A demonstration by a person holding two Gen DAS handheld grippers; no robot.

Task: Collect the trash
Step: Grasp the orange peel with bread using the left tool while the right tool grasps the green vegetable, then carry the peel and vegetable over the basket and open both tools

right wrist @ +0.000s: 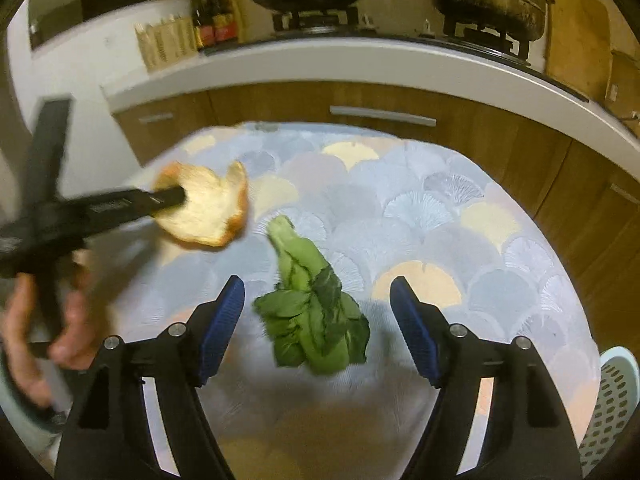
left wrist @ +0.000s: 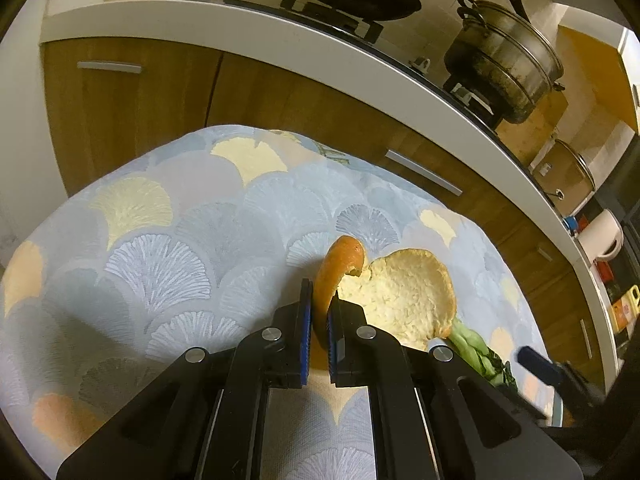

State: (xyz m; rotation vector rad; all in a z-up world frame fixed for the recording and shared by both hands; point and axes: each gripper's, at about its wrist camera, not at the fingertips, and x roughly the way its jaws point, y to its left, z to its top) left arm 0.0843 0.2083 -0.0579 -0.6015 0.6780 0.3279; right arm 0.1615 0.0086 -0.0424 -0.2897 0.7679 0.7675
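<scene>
Over the round table (right wrist: 440,216) with its fan-patterned cloth, the left gripper (left wrist: 319,320) has its jaws clamped on the edge of the orange peel (left wrist: 404,296) and carries it clear of the surface at the table's left side, so the first piece of trash looks collected. The right gripper (right wrist: 316,332) stands wide open and empty, the leafy green scrap (right wrist: 316,312) lying on the cloth between its blue pads (right wrist: 224,324); I'd say the next move is to drop lower and close on the bunched leaves
</scene>
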